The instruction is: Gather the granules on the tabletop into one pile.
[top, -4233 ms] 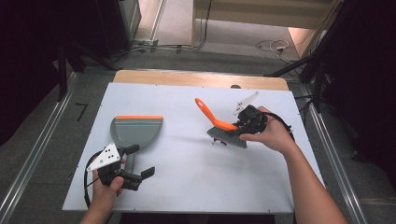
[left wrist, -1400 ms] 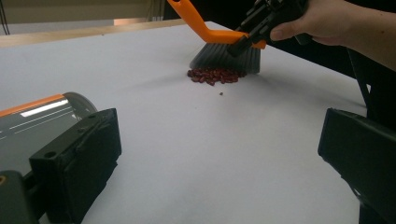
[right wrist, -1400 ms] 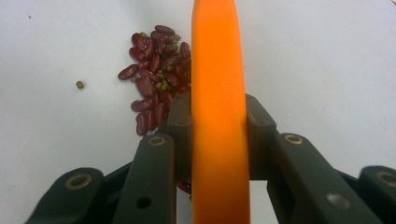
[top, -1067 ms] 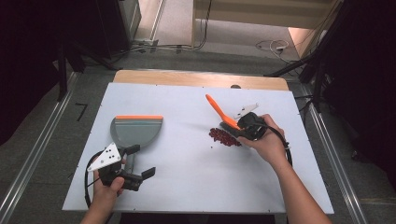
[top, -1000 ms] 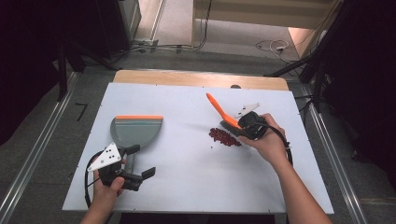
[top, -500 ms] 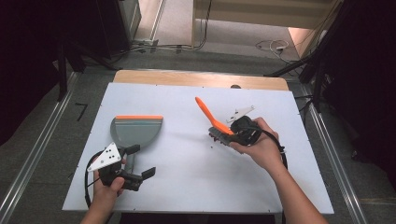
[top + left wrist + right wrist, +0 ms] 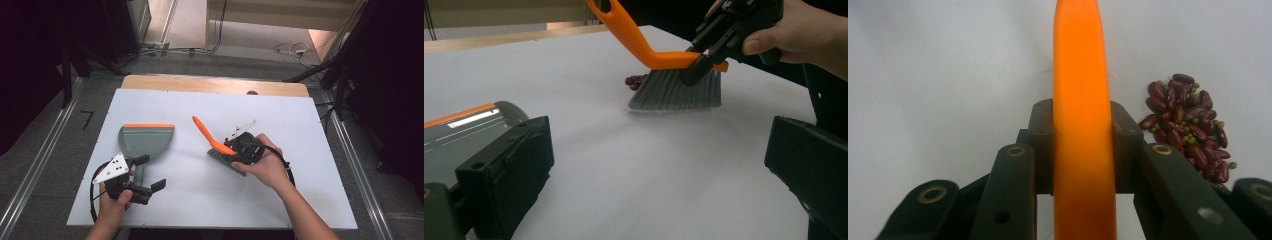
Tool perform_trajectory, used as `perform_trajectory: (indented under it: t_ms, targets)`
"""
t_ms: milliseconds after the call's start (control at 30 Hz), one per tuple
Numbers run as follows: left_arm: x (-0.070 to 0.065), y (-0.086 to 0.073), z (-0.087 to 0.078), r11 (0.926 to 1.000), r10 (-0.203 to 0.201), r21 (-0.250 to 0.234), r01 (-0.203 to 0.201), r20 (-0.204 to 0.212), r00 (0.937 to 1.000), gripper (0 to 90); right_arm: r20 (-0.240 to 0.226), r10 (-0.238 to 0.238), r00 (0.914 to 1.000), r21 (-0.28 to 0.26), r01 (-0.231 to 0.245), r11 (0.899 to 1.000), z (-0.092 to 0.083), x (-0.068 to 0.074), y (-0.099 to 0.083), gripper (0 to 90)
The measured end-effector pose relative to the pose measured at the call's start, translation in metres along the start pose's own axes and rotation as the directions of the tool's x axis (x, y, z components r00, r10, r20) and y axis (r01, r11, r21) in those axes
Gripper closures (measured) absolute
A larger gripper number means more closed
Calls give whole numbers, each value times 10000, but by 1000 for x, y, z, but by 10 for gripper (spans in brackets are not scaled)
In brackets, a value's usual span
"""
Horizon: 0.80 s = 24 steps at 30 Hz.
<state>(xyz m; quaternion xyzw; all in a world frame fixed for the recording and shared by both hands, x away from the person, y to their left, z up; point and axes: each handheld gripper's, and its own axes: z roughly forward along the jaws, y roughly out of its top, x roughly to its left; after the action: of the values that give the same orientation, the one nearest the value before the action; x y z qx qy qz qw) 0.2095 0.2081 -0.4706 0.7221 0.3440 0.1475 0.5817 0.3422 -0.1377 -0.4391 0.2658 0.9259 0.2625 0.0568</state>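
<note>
Scene: white table (image 7: 300,130) carried a grey dustpan (image 7: 146,141) with an orange lip at the person's left and a hand brush (image 7: 220,149) right of centre.
Right gripper (image 7: 1082,145): clenched on the brush's orange handle (image 7: 1081,90), one jaw pressed flat to each side of it, as the right gripper view showed.
Left gripper (image 7: 135,186): sat near the table's front edge at the dustpan's stem; jaws stood released and well apart in the left gripper view, nothing between them, one jaw just beside the pan body (image 7: 459,135).
Beans (image 7: 1188,125): small heap of red beans with a few green ones lay on the bare table, beside the handle in the right gripper view and just behind the grey bristles (image 7: 676,92) in the left gripper view.
Bristles: rested on or just above the table; contact could not be told for certain.
Step in hand (judged): sweeping the heap across the table toward the dustpan.
Technique, stroke: bristle tips should have stayed on the surface with the brush face square to the heap, so no bean slipped round either end.
Technique, pressure: light and even; a hard flick would likely have scattered the round beans.
Technique, pan: lip should have been held flat against the table and facing the heap before the beans arrived.
Risk: handle could twist between the jaws if the bristles dragged.
</note>
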Motion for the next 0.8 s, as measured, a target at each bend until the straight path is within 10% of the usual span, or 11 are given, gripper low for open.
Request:
perform_trajectory:
  t_ms: [800]
  targets:
    - [0,0,1,10000,6,53,-6,-24,10000,5,605,1001,9931,-353,-981,9946,-10,-54,-15,686]
